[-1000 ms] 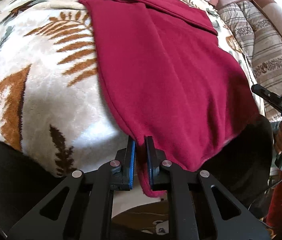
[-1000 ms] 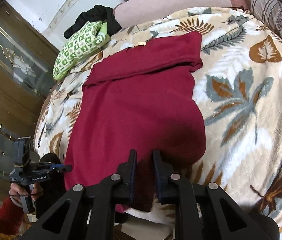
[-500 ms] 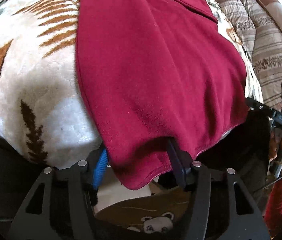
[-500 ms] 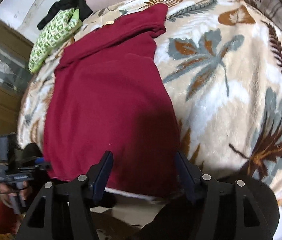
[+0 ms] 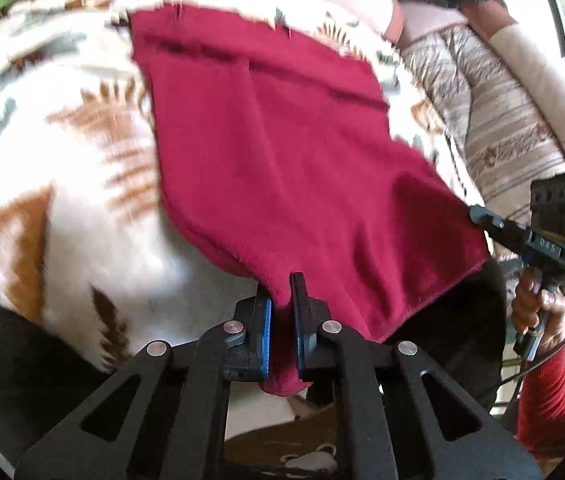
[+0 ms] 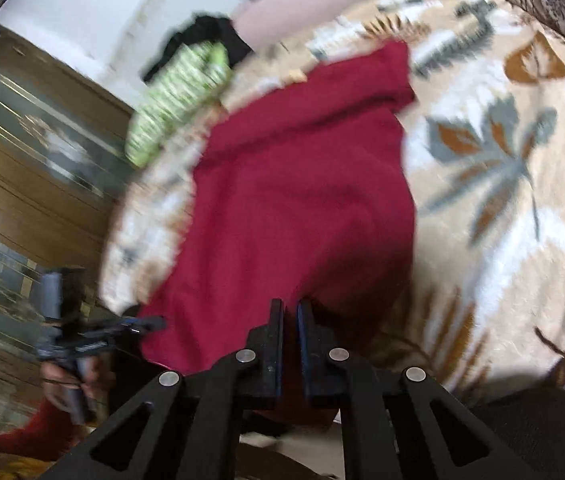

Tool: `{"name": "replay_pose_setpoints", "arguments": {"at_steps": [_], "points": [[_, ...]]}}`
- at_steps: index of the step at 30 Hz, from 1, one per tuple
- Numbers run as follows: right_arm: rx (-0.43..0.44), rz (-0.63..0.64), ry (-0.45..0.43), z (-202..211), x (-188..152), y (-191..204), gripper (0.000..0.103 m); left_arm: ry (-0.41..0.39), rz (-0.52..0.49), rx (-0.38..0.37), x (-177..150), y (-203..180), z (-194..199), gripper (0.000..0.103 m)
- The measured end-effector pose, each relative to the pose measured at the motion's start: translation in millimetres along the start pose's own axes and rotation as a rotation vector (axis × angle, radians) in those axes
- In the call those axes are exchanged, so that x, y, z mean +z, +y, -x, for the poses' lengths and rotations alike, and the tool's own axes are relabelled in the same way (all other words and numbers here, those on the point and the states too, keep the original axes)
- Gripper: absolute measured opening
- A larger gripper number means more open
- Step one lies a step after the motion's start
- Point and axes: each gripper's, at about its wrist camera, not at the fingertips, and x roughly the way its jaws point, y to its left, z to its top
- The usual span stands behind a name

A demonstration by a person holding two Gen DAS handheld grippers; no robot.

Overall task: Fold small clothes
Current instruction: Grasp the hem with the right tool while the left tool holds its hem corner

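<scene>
Both grippers, gaping half a second ago, have just snapped closed: left gripper (image 5: 281, 300) and right gripper (image 6: 289, 320) each clamp the near hem of the garment (image 5: 282, 152) spread mid-frame on the bed (image 5: 82, 184).

Both views are lit by soft, even daylight, bright enough to wash out the pale parts of the leaf-print blanket (image 5: 82, 208) at the left of the left wrist view. Motion blur smears both pictures, most strongly toward the upper left of the right wrist view, where the green patterned cloth (image 6: 178, 96) and the wooden cabinet (image 6: 30, 168) are streaked. The red garment (image 5: 294, 168) casts a dim shadow at its lower edge. Fisheye distortion bends the edges, and dark vignetting fills the corners. The nearest black gripper parts stay fairly sharp.
</scene>
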Motion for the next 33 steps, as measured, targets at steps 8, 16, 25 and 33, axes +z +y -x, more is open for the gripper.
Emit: {"name": "replay_pose_setpoints", "arguments": {"at_steps": [8, 16, 25, 33], "points": [[0.104, -0.016, -0.111, 11, 39, 14, 0.004, -0.121, 0.086, -0.061, 40, 15, 32, 0.007], [-0.066, 0.01, -0.03, 1, 62, 9, 0.007, -0.093, 0.083, -0.036, 46, 21, 13, 0.007], [-0.279, -0.04, 0.28, -33, -19, -31, 0.058, -0.036, 0.096, -0.007, 17, 31, 1, 0.007], [-0.295, -0.111, 0.281, -54, -32, -46, 0.074, 0.041, 0.126, 0.063, -3, 41, -26, 0.033]]}}
